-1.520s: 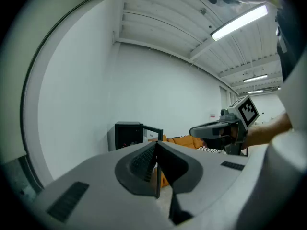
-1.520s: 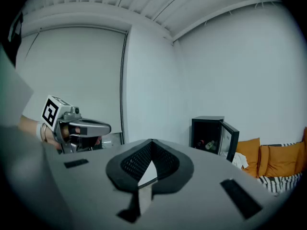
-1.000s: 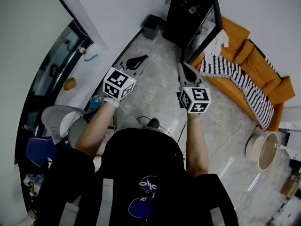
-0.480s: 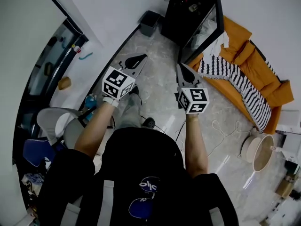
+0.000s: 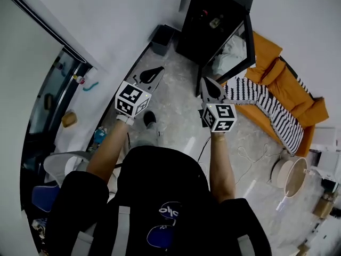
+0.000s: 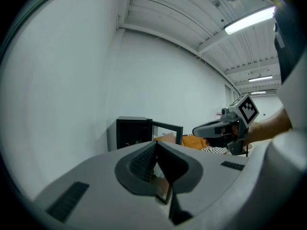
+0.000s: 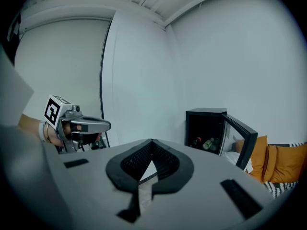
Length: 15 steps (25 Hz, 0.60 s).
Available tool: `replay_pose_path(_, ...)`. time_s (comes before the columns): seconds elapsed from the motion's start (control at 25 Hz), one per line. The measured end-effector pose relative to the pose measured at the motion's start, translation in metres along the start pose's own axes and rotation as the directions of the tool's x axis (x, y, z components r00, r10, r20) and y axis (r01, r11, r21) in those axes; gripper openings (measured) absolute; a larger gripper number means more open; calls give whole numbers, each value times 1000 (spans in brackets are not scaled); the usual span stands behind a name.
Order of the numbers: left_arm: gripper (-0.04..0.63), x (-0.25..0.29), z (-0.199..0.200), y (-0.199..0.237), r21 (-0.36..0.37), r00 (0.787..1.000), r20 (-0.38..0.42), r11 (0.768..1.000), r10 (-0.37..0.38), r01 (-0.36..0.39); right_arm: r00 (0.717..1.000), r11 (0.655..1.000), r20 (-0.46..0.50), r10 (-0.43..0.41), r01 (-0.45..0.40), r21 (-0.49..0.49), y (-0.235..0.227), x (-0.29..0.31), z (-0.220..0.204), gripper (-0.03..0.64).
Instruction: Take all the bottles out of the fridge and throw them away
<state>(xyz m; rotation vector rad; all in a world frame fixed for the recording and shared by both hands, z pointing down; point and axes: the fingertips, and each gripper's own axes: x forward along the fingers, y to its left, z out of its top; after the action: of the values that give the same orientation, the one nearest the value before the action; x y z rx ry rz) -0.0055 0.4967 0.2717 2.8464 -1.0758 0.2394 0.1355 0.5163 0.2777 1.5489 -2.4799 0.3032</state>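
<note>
Few bottles [image 7: 206, 143] in fridge [image 7: 204, 126]: right gripper view clearest.

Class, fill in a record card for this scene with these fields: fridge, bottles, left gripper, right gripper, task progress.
fridge: black fridge on the floor by the wall, its door swung open
bottles: a few bottles on a shelf inside
left gripper: left gripper, jaws together, nothing held
right gripper: right gripper, jaws together, nothing held
task progress: no bottle taken out yet; both grippers are short of the fridge
</note>
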Motion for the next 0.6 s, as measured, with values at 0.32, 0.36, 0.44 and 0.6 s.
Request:
replay_pose_path(0.32, 6, 37, 2, 102, -27, 1000, -2, 999, -23, 23, 998, 999, -36, -43, 43, -6, -16, 97, 22, 2)
replay_pose_path(0.36, 6, 41, 1, 111, -32, 1000, -3, 999, -29, 29, 998, 999, -41, -50, 50, -6, -19, 105, 23, 2)
replay_pose_path(0.44, 6, 49, -1, 127, -34, 999, -9, 998, -44, 43, 997, 998, -49, -65, 65, -7, -23, 120, 26, 2)
replay_pose_path(0.6, 6, 68, -2, 150, -28, 997, -20, 997, -70, 70, 994, 995, -51, -97, 97, 8, -36, 142, 31, 2)
